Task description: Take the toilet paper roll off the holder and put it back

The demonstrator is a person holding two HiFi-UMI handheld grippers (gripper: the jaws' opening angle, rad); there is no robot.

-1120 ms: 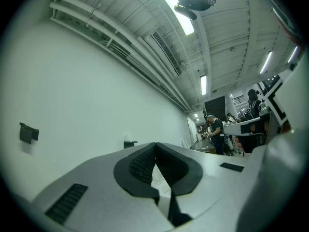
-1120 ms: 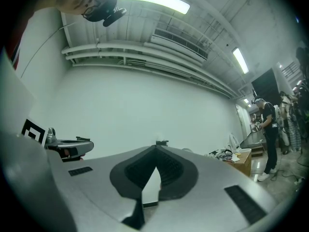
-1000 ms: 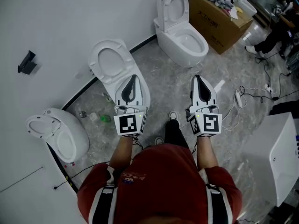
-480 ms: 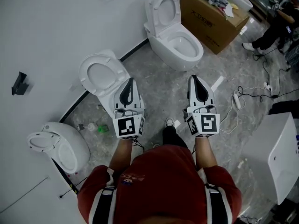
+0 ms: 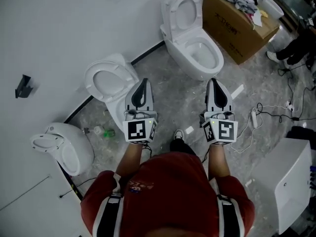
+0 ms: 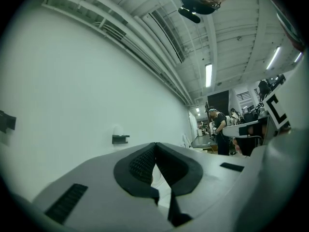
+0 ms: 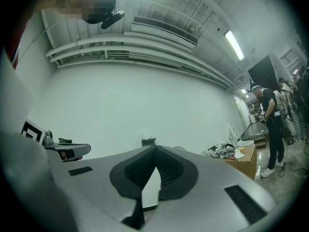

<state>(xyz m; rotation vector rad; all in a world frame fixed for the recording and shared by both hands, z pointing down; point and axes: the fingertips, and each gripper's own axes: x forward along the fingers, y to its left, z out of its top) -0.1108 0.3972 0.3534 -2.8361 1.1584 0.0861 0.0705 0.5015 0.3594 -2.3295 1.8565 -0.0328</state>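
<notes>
Toilet paper roll (image 6: pixel 117 130) sits faintly visible on its wall holder (image 6: pixel 120 139), well ahead of your left gripper (image 6: pixel 155 144) and right gripper (image 7: pixel 155 147). Both have their jaws closed together on nothing. Print on the cardboard box (image 5: pixel 229 28) is too small to read.

Three white toilets (image 5: pixel 196 44) line a white wall (image 5: pixel 64 28) on a marbled floor (image 5: pixel 177 100).

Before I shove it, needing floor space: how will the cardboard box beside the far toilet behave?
The cardboard box probably slides rather than tips: it sits broad and low on the smooth floor. The loose cloths heaped on top may well slip off.
</notes>
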